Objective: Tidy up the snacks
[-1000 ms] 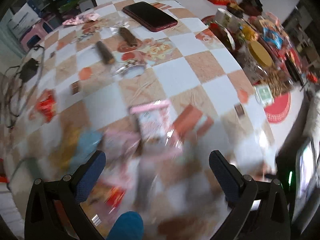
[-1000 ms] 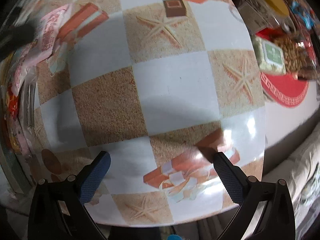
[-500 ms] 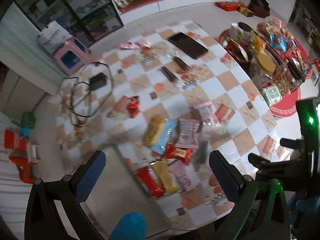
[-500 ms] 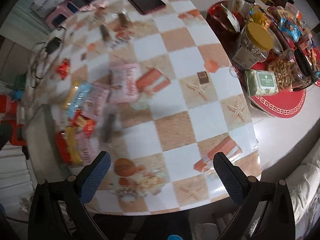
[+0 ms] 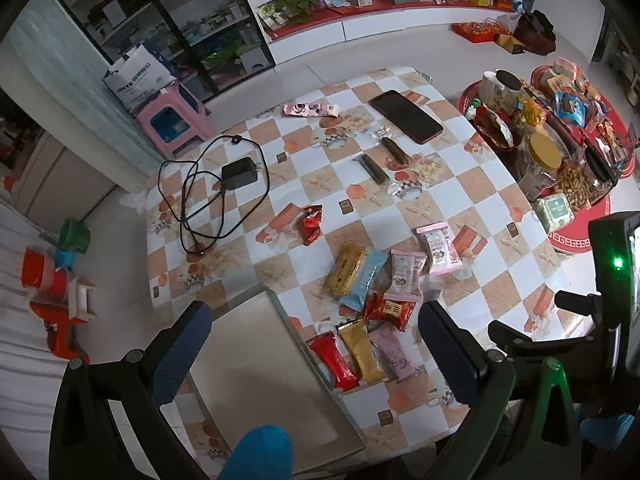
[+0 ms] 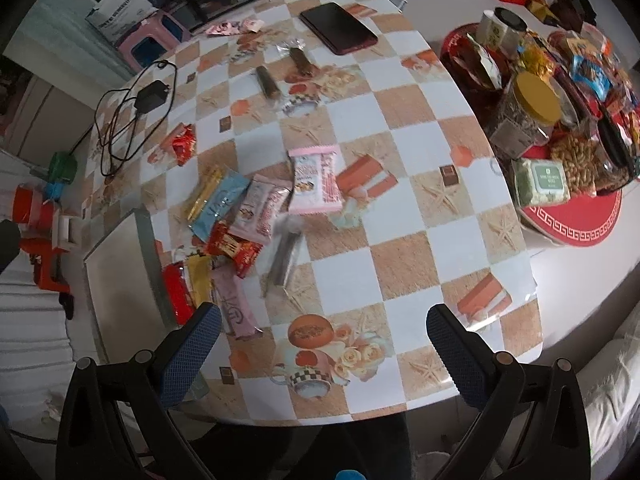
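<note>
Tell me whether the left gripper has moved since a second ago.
Yes. The left gripper has pulled up and back: the phone, near and large before, now looks small and far, with the whole table visible.

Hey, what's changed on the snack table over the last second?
Both tools pulled up and back from the table: the left tool and right tool were low over it and now see it whole. Neither took hold of anything; both remain open. The snack packets, phone and charger lie unmoved.
</note>
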{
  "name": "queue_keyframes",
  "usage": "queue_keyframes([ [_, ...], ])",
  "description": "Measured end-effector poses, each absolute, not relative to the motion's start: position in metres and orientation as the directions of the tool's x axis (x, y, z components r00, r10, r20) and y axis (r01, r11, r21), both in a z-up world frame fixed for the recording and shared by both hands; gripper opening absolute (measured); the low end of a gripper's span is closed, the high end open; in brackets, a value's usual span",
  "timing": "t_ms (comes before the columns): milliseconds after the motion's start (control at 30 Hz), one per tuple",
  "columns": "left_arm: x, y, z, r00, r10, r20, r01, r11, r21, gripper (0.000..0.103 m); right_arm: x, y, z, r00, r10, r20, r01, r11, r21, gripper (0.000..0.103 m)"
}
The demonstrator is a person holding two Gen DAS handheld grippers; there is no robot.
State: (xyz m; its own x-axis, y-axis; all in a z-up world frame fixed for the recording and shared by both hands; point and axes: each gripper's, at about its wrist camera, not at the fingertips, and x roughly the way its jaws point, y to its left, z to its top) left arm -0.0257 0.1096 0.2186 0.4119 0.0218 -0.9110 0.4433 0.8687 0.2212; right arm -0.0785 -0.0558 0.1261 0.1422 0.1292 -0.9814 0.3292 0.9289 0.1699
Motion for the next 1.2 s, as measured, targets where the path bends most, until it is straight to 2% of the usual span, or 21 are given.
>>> queue_keyframes([
  [667,-0.023,0.113,0.226,0.426,0.022,-0.905,0.431,0.874,0.224,0.103,-0.066,-0.050,0.138,0.164,0.103,-0.981,0.311,0.938,0.150,0.103],
  [1200,-0.025,0.120,0.224,0.411,0.012,-0.911,0.427,0.881,0.205,0.103,-0.071,-0.038,0.168,0.270,-0.009,-0.963,0.247,0.967,0.060,0.103],
])
